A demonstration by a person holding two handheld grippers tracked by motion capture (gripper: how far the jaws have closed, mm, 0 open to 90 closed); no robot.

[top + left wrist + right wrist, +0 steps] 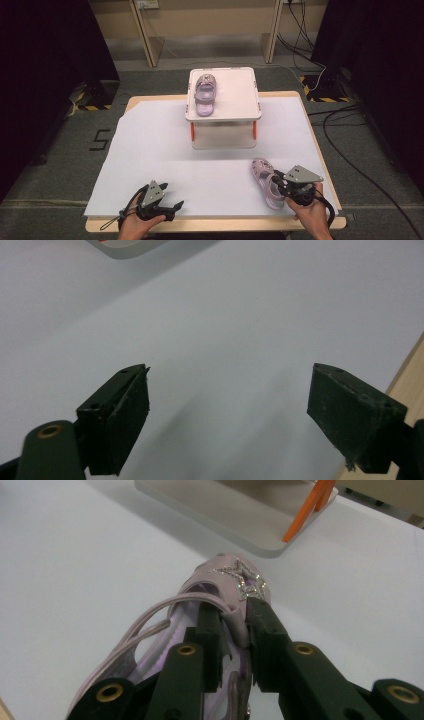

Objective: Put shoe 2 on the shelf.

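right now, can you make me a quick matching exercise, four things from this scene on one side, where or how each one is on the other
Things:
1. left gripper
2. right gripper
3. sandal on the table
4. sandal on the white stand

States:
A. raised, at the table's far end
B. jaws open over bare white sheet
C. near edge, side wall pinched
D. shut on a sandal

Pairs: 1-B, 2-D, 3-C, 4-A

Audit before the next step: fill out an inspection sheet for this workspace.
Surface: white sheet over a wooden table.
Job's things: one lilac sandal on the white two-tier rack; second sandal on the sheet.
Clutter: nothing seen.
Grippers: right gripper shut on the second sandal's side wall; left gripper open above the sheet.
Cables: black leads on the floor, right.
Surroundings: grey carpet, hazard tape.
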